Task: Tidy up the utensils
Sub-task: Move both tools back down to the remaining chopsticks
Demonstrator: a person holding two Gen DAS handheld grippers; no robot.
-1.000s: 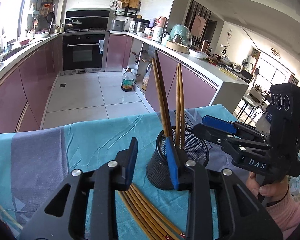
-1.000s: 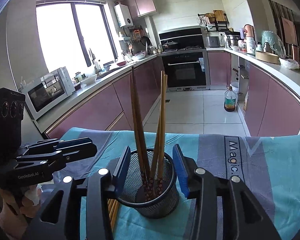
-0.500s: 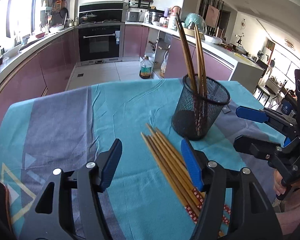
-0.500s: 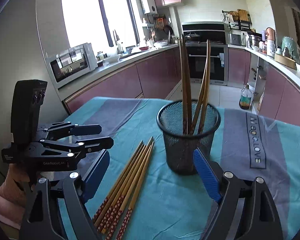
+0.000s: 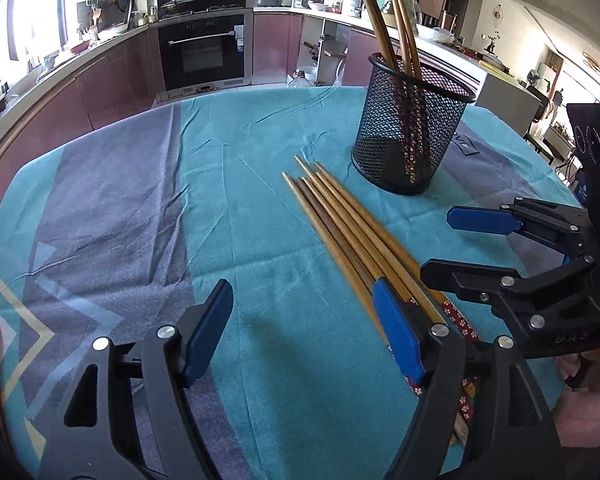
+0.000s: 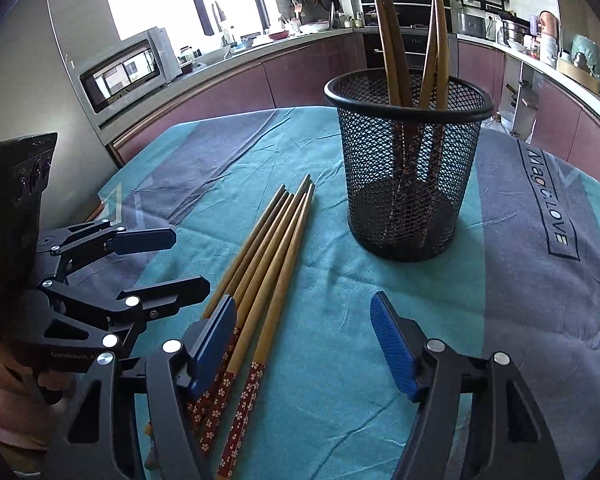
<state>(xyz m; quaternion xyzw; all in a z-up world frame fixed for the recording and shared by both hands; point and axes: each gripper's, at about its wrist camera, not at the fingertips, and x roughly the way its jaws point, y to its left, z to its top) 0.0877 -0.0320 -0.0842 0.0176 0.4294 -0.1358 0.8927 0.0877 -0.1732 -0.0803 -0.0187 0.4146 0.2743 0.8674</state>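
A black mesh holder (image 5: 404, 140) (image 6: 404, 184) stands on the teal tablecloth (image 5: 260, 160) with several wooden chopsticks (image 6: 388, 40) upright in it. A bundle of loose chopsticks (image 5: 340, 220) (image 6: 268, 256) with red flowered ends lies in front of it. My left gripper (image 5: 300, 300) (image 6: 191, 259) hovers low over the cloth, jaws opening, nothing between them; the bundle passes behind its right finger. My right gripper (image 6: 302, 304) (image 5: 436, 242) is closing, pads clear of everything, with the bundle's right edge lying on the cloth below its gap.
Purple kitchen cabinets and a counter curve around the table. An oven (image 5: 202, 52) stands at the back and a microwave (image 6: 124, 74) sits on the left counter. The cloth carries a printed label (image 6: 552, 208) to the right of the holder.
Both grippers have dropped and drawn back from the holder to the loose chopsticks. Both sets of jaws stand wider than a second ago; the right ones have narrowed since half a second ago.
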